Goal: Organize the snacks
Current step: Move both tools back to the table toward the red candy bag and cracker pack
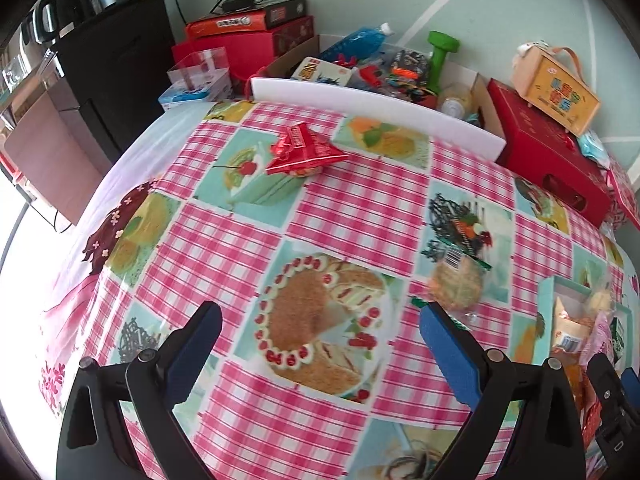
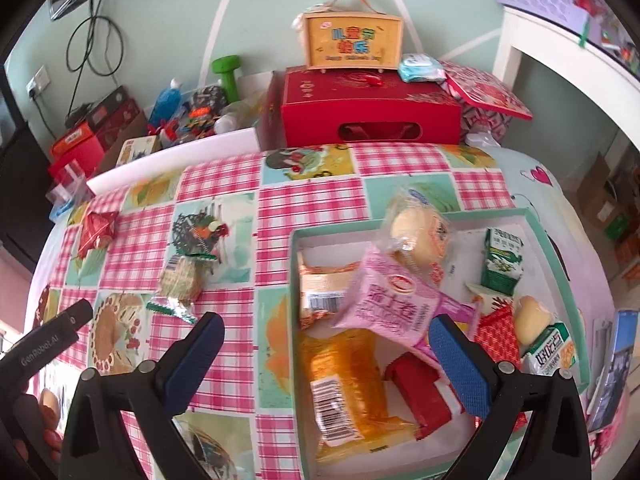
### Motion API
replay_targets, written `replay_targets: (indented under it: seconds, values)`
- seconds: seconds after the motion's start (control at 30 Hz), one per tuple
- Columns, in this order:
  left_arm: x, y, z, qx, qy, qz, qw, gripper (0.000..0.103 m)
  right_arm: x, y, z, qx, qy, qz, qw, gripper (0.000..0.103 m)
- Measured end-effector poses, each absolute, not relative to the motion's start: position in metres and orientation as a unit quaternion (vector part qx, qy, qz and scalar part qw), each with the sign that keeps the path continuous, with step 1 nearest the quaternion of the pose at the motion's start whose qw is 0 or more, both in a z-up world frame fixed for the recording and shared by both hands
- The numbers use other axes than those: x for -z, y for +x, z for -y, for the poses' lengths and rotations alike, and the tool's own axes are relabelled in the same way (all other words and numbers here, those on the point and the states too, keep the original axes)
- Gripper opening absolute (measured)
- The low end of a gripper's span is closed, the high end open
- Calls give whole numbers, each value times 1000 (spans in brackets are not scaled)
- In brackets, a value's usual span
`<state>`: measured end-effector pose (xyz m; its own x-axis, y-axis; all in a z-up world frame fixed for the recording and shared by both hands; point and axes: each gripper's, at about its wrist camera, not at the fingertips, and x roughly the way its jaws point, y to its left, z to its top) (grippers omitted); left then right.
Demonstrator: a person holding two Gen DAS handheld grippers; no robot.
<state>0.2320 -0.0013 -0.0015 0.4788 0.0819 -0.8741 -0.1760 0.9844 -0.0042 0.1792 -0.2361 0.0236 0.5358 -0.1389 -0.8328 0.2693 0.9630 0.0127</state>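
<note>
Snacks fill the shallow teal-rimmed white cardboard tray (image 2: 536, 224) on the pink checked plastic tablecloth (image 2: 312, 200), a pink packet (image 2: 384, 300) lying topmost. Left of the tray rest a clear-wrapped round rice cake (image 2: 180, 280) and, farther back, a red foil packet (image 1: 304, 152). Right gripper (image 2: 326, 354) and left gripper (image 1: 320, 338) both hover with jaws apart, holding nothing.

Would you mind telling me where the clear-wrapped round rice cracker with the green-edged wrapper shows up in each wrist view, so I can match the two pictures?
Left wrist view: the rice cracker lies right of centre on the tablecloth, just beyond the right finger of the left gripper.
Right wrist view: the same cracker lies left of centre, left of the snack box.
Shared landmark: the red foil snack, farther back on the table.
</note>
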Motion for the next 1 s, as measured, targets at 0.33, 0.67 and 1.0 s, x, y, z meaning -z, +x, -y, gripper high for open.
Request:
replay_targets:
  seconds: [0.33, 0.67, 1.0]
  values:
    - [12, 247, -25, -82, -41, -515, 852, 99, -18, 192, 198, 98, 36, -469, 877, 103]
    - [21, 274, -50, -64, -84, -524, 845, 99, -8, 226, 156, 54, 38, -471, 879, 103]
    - [26, 307, -81, -19, -107, -521, 846, 99, 43, 274, 127, 38, 49, -514, 856, 103]
